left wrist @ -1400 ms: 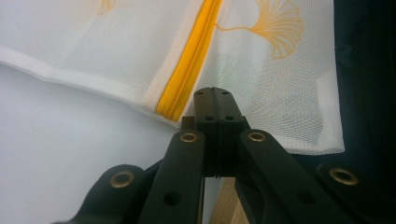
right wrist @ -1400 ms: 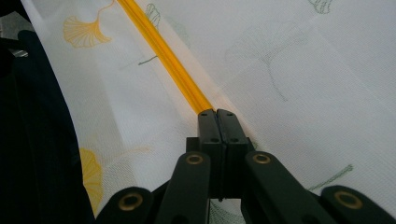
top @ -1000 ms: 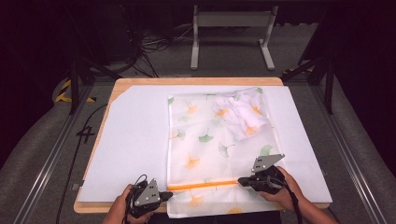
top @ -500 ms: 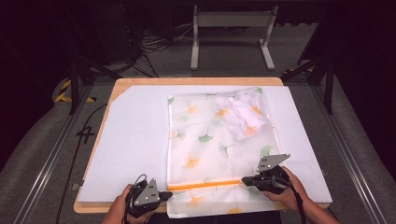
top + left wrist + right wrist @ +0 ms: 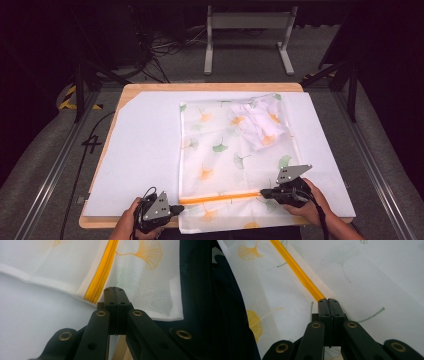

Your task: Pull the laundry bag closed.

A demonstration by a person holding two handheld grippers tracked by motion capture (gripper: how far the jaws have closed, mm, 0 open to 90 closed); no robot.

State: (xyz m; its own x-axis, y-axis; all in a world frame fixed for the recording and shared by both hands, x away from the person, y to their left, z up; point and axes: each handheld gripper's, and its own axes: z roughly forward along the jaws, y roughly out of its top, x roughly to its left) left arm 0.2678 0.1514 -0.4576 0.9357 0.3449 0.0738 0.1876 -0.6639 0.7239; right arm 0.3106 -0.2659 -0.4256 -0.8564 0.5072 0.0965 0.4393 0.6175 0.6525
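Claws sit at either end of the orange zipper (image 5: 220, 198): the left claw (image 5: 179, 209), clamped shut, pins the mesh laundry bag (image 5: 235, 160) beside that end. Right claw (image 5: 263, 192), closed on the zipper's far end, has drifted slightly outward, so the zip looks nearly fully run along the surface (image 5: 145, 150).

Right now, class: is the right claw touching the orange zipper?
Touching. The right gripper view shows the right claw shut, with the orange zipper running straight into its tips.
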